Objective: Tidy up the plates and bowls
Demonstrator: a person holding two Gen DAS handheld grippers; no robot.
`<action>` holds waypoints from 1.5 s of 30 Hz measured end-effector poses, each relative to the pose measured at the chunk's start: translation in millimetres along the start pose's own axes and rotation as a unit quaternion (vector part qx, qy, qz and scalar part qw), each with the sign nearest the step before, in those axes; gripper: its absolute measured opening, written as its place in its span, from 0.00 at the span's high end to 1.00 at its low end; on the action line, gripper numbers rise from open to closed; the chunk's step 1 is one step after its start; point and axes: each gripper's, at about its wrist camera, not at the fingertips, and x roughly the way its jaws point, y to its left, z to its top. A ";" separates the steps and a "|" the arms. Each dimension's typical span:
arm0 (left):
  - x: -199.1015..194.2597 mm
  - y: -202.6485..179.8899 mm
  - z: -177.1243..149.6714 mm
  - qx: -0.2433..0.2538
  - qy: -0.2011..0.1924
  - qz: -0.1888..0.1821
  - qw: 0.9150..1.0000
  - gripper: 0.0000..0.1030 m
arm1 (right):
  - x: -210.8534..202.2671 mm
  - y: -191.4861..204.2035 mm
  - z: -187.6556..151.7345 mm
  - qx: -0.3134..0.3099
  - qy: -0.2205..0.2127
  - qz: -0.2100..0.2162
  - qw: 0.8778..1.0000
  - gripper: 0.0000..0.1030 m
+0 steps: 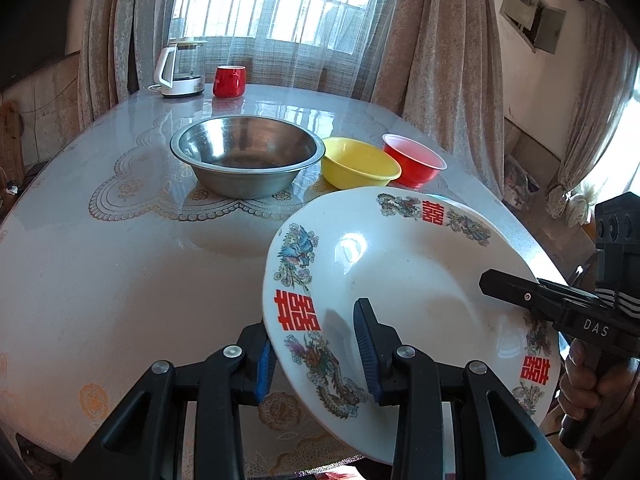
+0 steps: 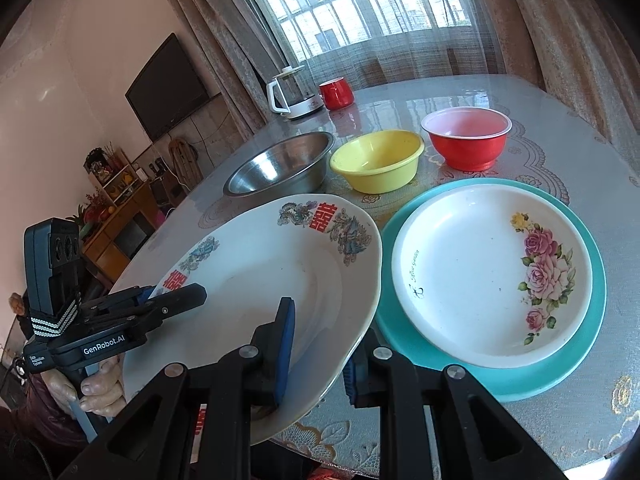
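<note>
Both grippers clamped the same dragon plate [image 1: 400, 272], white oval with red double-happiness marks and dragon/phoenix prints. Left gripper [image 1: 316, 354] had its jaws narrowed onto the plate's near-left rim: one blue pad under the rim, the other on the inside face. Right gripper [image 2: 318, 354] gripped the opposite rim the same way, one pad inside the well, one outside the edge. Each gripper also showed in the other's view, jaws pinched over the plate edge; a hand [image 2: 100, 392] wrapped the left handle.

Plate sat tilted and off the table [image 1: 100, 260], held between the two grippers at the near edge, left of the plate stack.

Stack: white rose plate [image 2: 492, 276] nested flat on a teal plate [image 2: 592, 320], resting on the table, just right of the held plate, near but apart from it as far as the right view showed.

Behind, in a row across the table: steel bowl [image 1: 246, 156], yellow bowl [image 1: 360, 162] touching or just beside it, red bowl [image 1: 416, 160] beside the yellow one; all upright.

Far end near the window: white kettle [image 1: 180, 70] and a red cup [image 1: 229, 81], side by side. TV [image 2: 170, 88] on the left wall
</note>
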 end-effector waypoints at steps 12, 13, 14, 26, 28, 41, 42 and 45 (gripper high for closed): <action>4.9 -31.1 17.4 0.023 -0.006 -0.025 0.999 0.65 | -30.5 -15.8 1.8 0.010 -0.023 -0.022 0.999 0.80; 6.2 -34.2 18.1 0.024 -0.006 -0.027 0.999 0.65 | -32.2 -18.0 1.0 0.012 -0.024 -0.025 0.999 0.80; 7.5 -37.2 18.7 0.026 -0.006 -0.029 0.999 0.65 | -33.9 -20.6 -0.3 0.016 -0.025 -0.026 0.999 0.80; 35.3 -74.1 37.8 0.055 0.004 -0.044 0.998 0.65 | -48.4 -58.2 -1.3 0.060 -0.039 -0.053 0.996 0.80; 42.6 -80.8 43.8 0.060 0.007 -0.049 0.997 0.65 | -51.6 -64.4 1.2 0.064 -0.044 -0.061 0.995 0.80; 95.4 -127.0 73.4 0.092 0.032 -0.060 0.993 0.65 | -55.3 -124.2 26.3 0.106 -0.050 -0.109 0.987 0.80; 98.7 -128.3 73.5 0.092 0.036 -0.059 0.993 0.65 | -53.4 -127.2 26.3 0.108 -0.049 -0.112 0.987 0.80; 108.5 -129.2 72.2 0.091 0.047 -0.052 0.993 0.65 | -48.0 -132.1 24.7 0.112 -0.047 -0.119 0.985 0.80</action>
